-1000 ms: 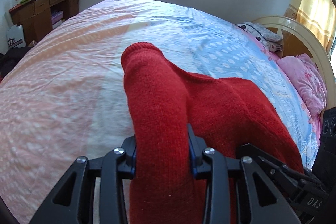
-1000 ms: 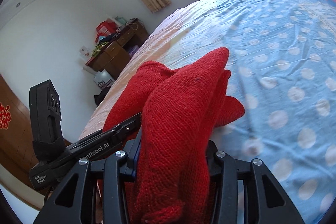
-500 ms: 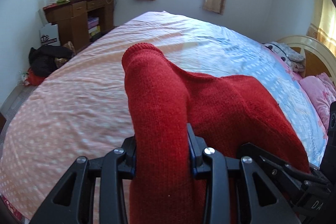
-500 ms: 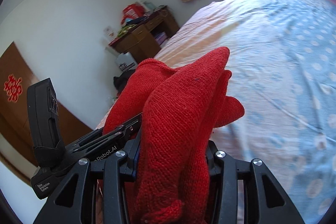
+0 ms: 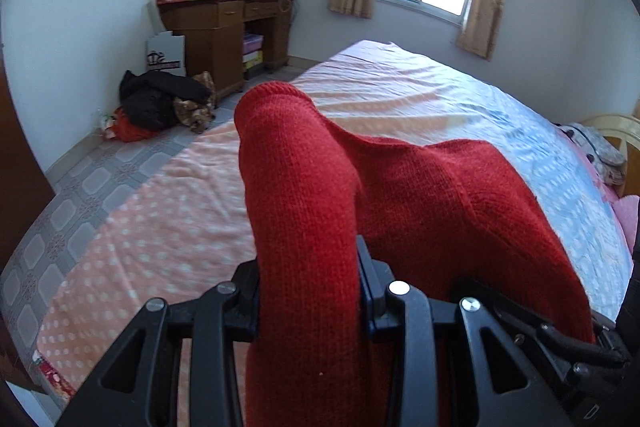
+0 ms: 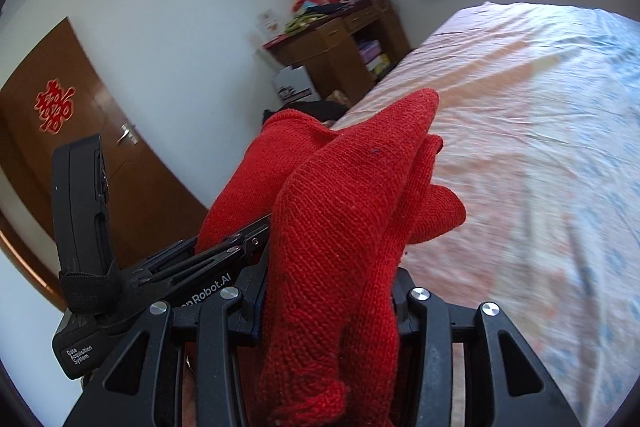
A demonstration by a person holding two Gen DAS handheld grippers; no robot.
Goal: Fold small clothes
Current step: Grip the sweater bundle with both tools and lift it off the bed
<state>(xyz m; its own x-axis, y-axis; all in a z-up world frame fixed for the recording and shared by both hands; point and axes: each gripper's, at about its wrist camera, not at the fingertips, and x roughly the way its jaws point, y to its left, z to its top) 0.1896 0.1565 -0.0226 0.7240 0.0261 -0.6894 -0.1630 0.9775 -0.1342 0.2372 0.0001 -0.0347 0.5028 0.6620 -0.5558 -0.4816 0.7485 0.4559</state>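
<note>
A red knitted garment (image 5: 312,187) hangs bunched above the bed, held by both grippers. My left gripper (image 5: 308,291) is shut on a thick roll of it that sticks up past the fingers. From there the knit stretches right toward the other gripper's black body (image 5: 560,343). In the right wrist view my right gripper (image 6: 328,303) is shut on another bunch of the red garment (image 6: 348,207), which rises to a point. The left gripper's body (image 6: 160,275) sits close at the left. The pads are hidden by the knit.
The bed (image 5: 400,95) with a pink and blue dotted sheet spreads below and ahead. A wooden desk (image 5: 224,27) with clutter stands by the far wall, dark clothes (image 5: 160,99) lie on the tiled floor. A brown door (image 6: 60,131) is at left, pillows (image 5: 600,151) at right.
Both grippers have swung left across the bed with the red garment still clamped. The desk, floor and door have come into view; the headboard has slid to the right edge.
</note>
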